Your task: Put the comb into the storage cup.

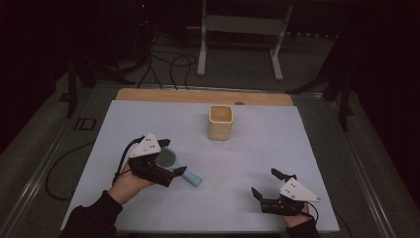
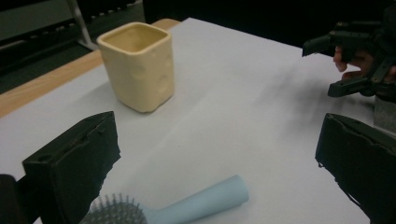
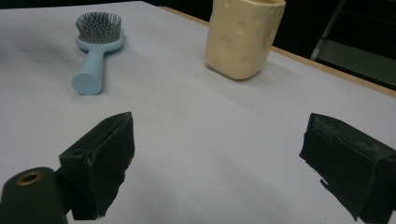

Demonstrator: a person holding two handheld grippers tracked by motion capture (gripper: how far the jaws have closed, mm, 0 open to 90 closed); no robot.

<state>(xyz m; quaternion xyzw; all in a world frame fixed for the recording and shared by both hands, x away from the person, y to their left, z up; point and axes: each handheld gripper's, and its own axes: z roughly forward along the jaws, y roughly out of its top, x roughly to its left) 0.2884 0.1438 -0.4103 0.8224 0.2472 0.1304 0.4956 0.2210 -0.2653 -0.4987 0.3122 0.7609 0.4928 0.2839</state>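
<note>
My left gripper [image 1: 173,157], jaws spread, straddles the hairbrush [image 1: 174,164] near the worktop's [image 1: 257,163] left edge, lined up for a grab. Cup [image 1: 220,122] stands mid-table toward the far edge, mouth up, likely the destination. Right gripper [image 1: 271,183] idles spread near the front-right corner.
</note>
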